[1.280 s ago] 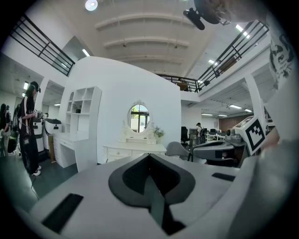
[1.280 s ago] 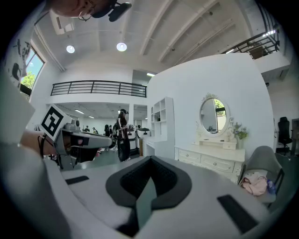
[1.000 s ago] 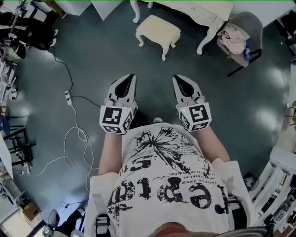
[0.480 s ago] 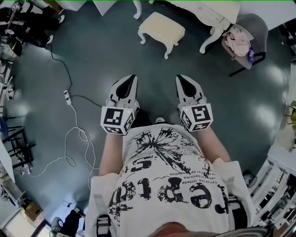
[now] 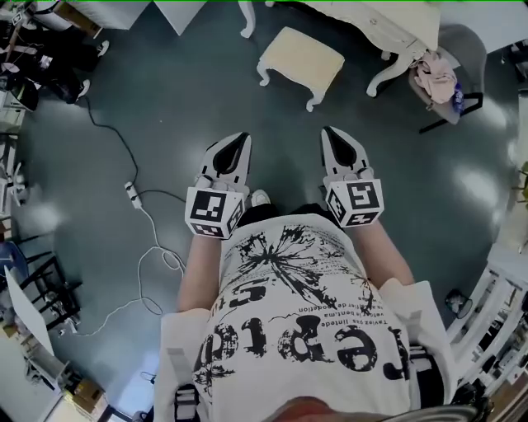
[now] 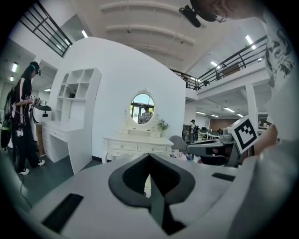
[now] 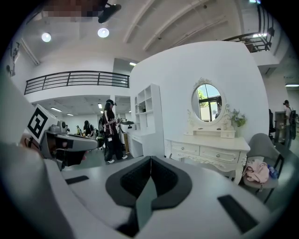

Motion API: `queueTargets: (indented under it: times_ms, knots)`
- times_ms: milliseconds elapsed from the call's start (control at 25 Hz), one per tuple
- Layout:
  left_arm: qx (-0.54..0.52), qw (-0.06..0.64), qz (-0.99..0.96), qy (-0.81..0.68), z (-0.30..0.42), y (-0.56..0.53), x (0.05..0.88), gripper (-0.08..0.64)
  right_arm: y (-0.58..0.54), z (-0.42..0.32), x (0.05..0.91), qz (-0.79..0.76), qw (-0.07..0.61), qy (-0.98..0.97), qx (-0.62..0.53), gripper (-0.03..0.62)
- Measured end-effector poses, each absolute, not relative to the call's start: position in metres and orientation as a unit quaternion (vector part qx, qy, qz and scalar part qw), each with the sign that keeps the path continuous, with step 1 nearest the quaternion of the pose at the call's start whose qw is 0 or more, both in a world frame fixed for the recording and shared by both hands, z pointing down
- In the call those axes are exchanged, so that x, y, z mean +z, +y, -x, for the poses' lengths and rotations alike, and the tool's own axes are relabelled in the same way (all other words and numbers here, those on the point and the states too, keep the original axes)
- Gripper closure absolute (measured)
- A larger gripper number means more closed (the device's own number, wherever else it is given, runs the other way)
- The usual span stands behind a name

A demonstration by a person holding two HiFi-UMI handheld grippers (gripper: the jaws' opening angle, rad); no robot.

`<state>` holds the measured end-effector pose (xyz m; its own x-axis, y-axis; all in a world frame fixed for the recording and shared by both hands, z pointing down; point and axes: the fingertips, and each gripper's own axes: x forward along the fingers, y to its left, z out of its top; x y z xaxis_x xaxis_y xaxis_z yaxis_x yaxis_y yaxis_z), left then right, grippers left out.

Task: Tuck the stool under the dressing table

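Observation:
A cream cushioned stool (image 5: 302, 63) with white curved legs stands on the dark floor in front of the white dressing table (image 5: 388, 23), out in the open, not under it. My left gripper (image 5: 240, 138) and right gripper (image 5: 332, 133) are both shut and empty, held side by side in front of my body, well short of the stool. In the right gripper view the dressing table (image 7: 208, 149) with its oval mirror (image 7: 207, 102) stands ahead to the right. In the left gripper view the dressing table (image 6: 138, 144) lies straight ahead; the stool is hidden behind the jaws.
A grey chair (image 5: 450, 70) with pink clothes on it stands right of the table. A white cable with a power strip (image 5: 132, 195) trails over the floor at left. White shelving (image 7: 147, 119) stands left of the dressing table, people beside it. White furniture (image 5: 495, 305) lines the right edge.
I have stepped forward and slightly left: the stool and table have shifted rightward in the head view, and the cable now lies nearer. Both grippers stay shut, in the same pose.

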<state>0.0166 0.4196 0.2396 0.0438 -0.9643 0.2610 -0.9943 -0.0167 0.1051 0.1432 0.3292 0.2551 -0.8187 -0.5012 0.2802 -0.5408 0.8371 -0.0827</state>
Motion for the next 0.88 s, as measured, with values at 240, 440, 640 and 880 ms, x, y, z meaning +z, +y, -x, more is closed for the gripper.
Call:
queueTargets:
  times_ms: [240,440,640,880]
  knots:
    - [0.063,0.146,-0.716,-0.680,0.040,0.380,0.257,0.540,0.295,-0.095,0.266,-0.291,0.130,-0.944,0.086,0.574]
    - [0.063,0.161,-0.720,-0.672,0.065,0.323,0.272,0.540,0.237,-0.073,0.277,-0.305,0.134,-0.938,0.091,0.574]
    - [0.078,0.172,-0.730,-0.657,0.083,0.236,0.286,0.540,0.150,-0.056,0.290,-0.321,0.133,-0.932,0.105,0.574]
    - [0.092,0.180,-0.742,-0.639,0.104,0.144,0.293,0.540,0.065,-0.041,0.305,-0.334,0.136,-0.924,0.129,0.574]
